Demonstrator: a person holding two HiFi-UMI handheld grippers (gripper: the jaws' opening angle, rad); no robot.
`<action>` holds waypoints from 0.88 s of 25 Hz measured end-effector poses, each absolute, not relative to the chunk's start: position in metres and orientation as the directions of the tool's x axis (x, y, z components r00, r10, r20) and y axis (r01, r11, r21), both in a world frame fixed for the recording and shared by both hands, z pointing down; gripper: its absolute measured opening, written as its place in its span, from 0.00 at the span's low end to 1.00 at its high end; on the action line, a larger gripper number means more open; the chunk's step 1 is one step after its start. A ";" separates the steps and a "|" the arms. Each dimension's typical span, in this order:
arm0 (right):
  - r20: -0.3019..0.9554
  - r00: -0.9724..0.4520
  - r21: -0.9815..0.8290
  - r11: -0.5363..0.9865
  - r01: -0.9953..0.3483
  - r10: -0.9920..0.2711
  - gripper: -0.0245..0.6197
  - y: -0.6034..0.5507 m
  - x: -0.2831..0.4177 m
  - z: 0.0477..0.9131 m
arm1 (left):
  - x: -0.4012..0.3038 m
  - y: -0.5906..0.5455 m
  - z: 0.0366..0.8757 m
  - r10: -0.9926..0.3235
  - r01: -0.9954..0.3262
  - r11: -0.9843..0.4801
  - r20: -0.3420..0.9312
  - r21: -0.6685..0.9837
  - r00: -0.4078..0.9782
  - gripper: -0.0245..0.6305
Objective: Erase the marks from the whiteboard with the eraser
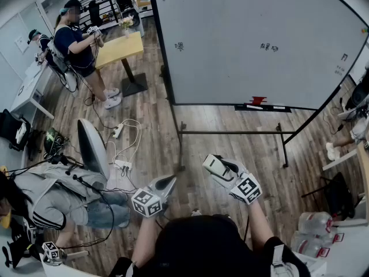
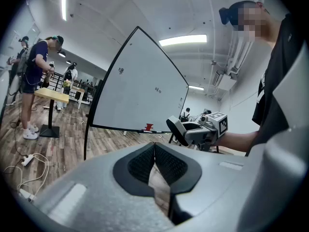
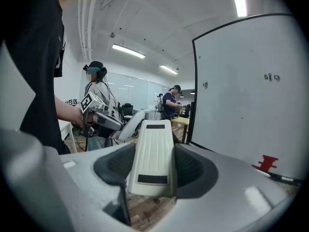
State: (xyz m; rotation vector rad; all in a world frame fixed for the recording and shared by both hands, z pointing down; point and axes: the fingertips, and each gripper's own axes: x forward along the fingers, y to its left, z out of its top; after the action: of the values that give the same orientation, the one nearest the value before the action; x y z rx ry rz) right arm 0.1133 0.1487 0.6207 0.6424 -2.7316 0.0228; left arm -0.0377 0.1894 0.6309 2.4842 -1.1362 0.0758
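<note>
The whiteboard [image 1: 253, 33] stands ahead on a black frame, with small dark marks at its left [image 1: 179, 47], middle [image 1: 268, 47] and right edge [image 1: 344, 57]. A red item [image 1: 257, 101] lies on its ledge. My right gripper [image 1: 222, 169] is shut on the cream ribbed eraser [image 3: 153, 153], held low over the floor, well short of the board. To its left my left gripper [image 1: 168, 182] has its jaws together with nothing in them [image 2: 154, 149]. The board [image 3: 246, 91] and two marks [image 3: 272, 77] also show in the right gripper view.
A person stands at a yellow table [image 1: 118, 49] at the far left of the board. A power strip with cables [image 1: 118, 130] lies on the wood floor beside a white chair [image 1: 92, 146]. Another person sits at lower left. Water bottles [image 1: 314, 241] stand at lower right.
</note>
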 end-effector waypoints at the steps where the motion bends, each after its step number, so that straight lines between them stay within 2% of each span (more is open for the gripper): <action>1: 0.325 -0.841 0.064 0.898 -0.436 -0.432 0.44 0.149 0.113 0.620 | -0.038 0.190 0.630 -0.713 -0.735 -0.588 0.212 0.338 0.668 0.06; 13: 0.338 -0.845 0.040 0.904 -0.427 -0.414 0.44 0.157 0.111 0.620 | -0.036 0.194 0.628 -0.707 -0.728 -0.593 0.211 0.343 0.675 0.06; 22: 0.338 -0.828 0.025 0.884 -0.467 -0.447 0.44 0.156 0.116 0.613 | -0.037 0.199 0.625 -0.700 -0.722 -0.595 0.215 0.353 0.681 0.06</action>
State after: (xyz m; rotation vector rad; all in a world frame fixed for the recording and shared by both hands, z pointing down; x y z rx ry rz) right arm 0.1160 0.1561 0.6133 0.6801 -2.7159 0.0832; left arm -0.0370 0.1993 0.6253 2.4824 -1.1081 0.0747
